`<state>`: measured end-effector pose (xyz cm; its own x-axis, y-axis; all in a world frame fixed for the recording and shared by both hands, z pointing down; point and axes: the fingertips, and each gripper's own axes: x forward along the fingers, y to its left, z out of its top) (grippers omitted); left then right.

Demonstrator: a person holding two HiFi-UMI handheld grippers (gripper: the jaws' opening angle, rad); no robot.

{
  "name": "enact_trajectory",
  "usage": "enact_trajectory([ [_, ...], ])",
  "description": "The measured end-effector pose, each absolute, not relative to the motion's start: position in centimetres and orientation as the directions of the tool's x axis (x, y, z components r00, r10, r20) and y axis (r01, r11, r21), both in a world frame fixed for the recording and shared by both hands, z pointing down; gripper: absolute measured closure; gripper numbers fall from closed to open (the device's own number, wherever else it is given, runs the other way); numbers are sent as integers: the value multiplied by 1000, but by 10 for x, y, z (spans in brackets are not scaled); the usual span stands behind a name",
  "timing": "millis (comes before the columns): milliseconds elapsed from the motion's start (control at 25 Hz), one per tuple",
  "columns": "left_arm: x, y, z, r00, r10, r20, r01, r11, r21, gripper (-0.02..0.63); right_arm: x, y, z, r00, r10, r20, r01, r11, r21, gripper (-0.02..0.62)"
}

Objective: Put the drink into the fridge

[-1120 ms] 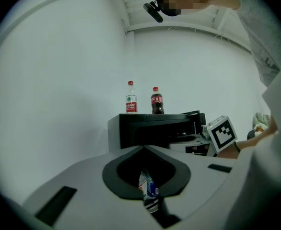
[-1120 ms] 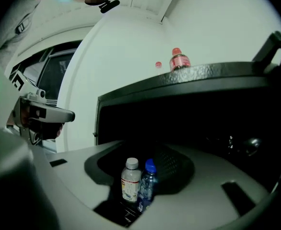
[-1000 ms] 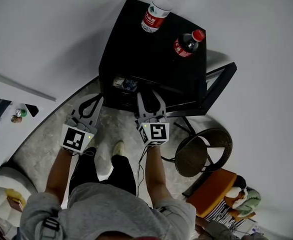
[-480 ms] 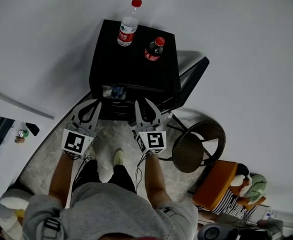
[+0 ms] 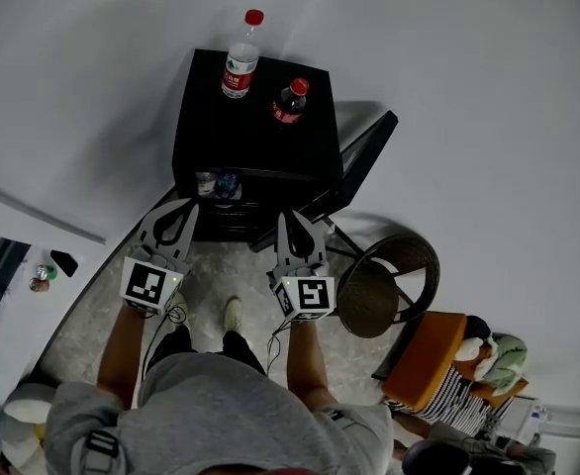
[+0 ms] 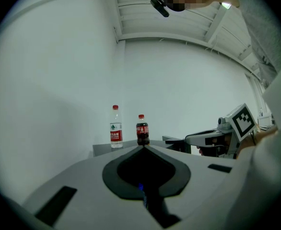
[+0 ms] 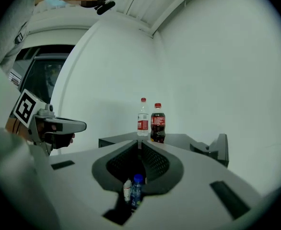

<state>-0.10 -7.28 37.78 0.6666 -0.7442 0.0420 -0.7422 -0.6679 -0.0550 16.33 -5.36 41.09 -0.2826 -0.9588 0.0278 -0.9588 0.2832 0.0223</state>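
On top of the small black fridge (image 5: pixel 260 142) stand a clear water bottle (image 5: pixel 238 62) with a red cap and a dark cola bottle (image 5: pixel 288 102), side by side. The fridge door (image 5: pixel 357 158) hangs open to the right. Both grippers are held level in front of the fridge, well short of the bottles. My left gripper (image 5: pixel 179 206) is shut and empty; over its tips I see the water bottle (image 6: pixel 115 133) and the cola bottle (image 6: pixel 142 131). My right gripper (image 5: pixel 293 218) has just been closing and its tips meet with nothing between them; the cola bottle (image 7: pixel 158 123) stands beyond.
Small bottles (image 5: pixel 217 183) sit on a shelf inside the fridge. A round dark wicker stool (image 5: pixel 389 290) stands right of the open door, with an orange cushion (image 5: pixel 424 369) behind it. My feet (image 5: pixel 233 315) are on the stone floor. White walls surround the fridge.
Both grippers have risen in front of the fridge. The right gripper's jaws went from spread wide to closed, empty. The left gripper stayed shut.
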Motion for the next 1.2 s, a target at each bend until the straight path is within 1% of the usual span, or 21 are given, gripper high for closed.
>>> enact_trajectory([
  [280, -4, -78, 376, 656, -754, 35, -753, -657, -31, 601, 159, -56, 414, -291, -956, 29, -957, 291, -4, 552],
  [840, -19, -91, 379, 675, -738, 23, -735, -675, -70, 601, 144, -69, 401, -269, -963, 13, -963, 270, 11, 552],
  [1000, -19, -94, 372, 703, -711, 21, -710, -703, -40, 601, 141, -74, 392, -241, -971, 4, -971, 241, 12, 552],
  [1200, -31, -97, 370, 734, -678, 24, -676, -734, -56, 601, 140, -73, 375, -179, -984, -14, -984, 178, 29, 552],
])
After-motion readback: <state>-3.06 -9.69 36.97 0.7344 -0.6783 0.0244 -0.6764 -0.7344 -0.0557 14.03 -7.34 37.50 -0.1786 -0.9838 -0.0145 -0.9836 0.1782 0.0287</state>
